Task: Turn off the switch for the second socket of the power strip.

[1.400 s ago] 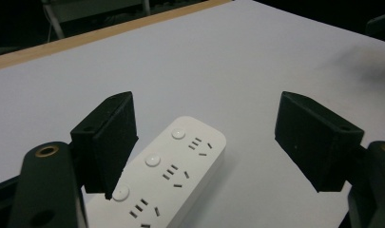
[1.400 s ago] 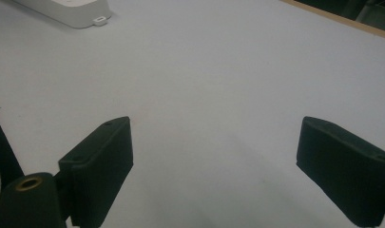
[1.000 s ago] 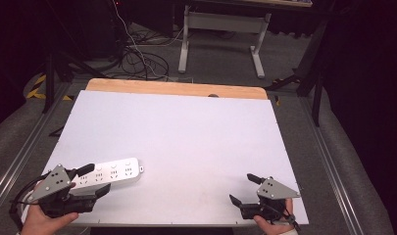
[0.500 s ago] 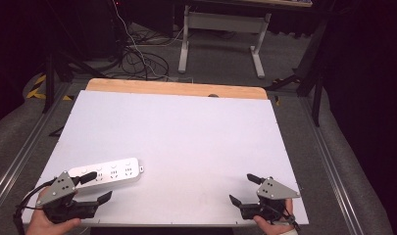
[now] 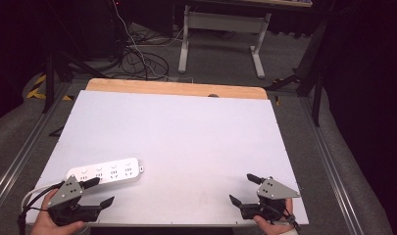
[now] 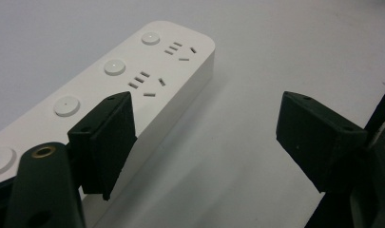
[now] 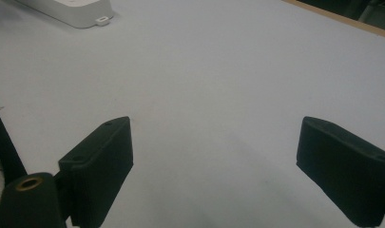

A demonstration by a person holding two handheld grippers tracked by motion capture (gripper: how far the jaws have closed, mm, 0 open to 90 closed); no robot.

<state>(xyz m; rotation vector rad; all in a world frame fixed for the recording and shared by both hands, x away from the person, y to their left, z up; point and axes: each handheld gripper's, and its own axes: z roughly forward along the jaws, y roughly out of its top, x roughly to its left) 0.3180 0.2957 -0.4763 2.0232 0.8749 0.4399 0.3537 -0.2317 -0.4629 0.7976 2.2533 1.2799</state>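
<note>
In the high view, the bottom edge cut off my left hand [image 5: 49, 226] and my right hand [image 5: 274, 226] at the wrist. The near end of the power strip [image 5: 105, 172] sat behind my left gripper [image 5: 99, 192], so I could not tell whether its upper jaw touched it. The socket markings were too small to read there. In the left gripper view, the strip [image 6: 133, 85] ran out of the lower left of the frame, partly behind the left jaw. In the right gripper view, only one corner of the strip [image 7: 81, 13] showed, clipped by the top left edge.
</note>
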